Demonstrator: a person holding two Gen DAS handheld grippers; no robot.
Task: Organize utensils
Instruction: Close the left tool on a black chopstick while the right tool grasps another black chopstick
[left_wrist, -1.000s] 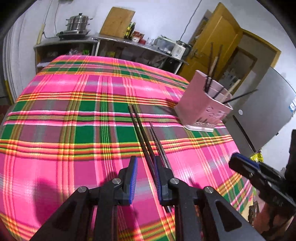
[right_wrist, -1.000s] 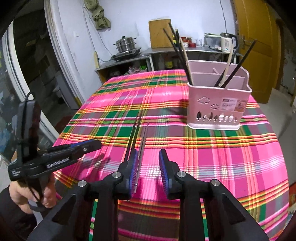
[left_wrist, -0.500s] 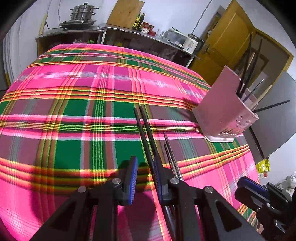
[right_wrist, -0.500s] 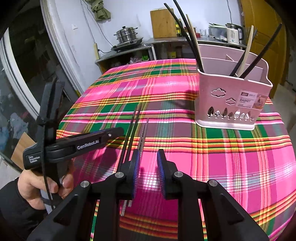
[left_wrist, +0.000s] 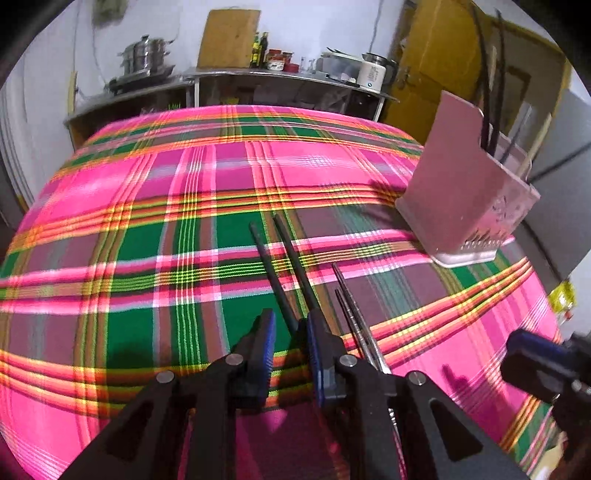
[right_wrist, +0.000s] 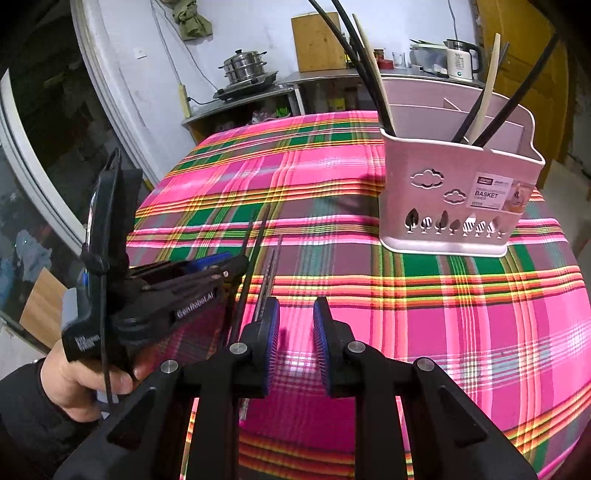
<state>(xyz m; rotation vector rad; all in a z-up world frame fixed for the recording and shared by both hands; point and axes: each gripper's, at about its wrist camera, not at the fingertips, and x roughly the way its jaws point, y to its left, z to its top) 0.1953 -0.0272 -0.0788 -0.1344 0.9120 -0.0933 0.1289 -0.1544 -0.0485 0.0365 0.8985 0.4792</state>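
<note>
Two wrist fisheyes, close, angled down, sharing plaid tablecloth (left_wrist: 184, 206), pink basket (right_wrist: 458, 206)

Woven plaid cloth (left_wrist: 147, 192), matt black chopsticks (left_wrist: 291, 254), smooth pink plastic basket (right_wrist: 458, 206), shiny metal chopsticks (left_wrist: 354, 317)

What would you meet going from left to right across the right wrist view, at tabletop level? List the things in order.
Hand → left gripper → black chopsticks → metal chopsticks → pink basket.
</note>
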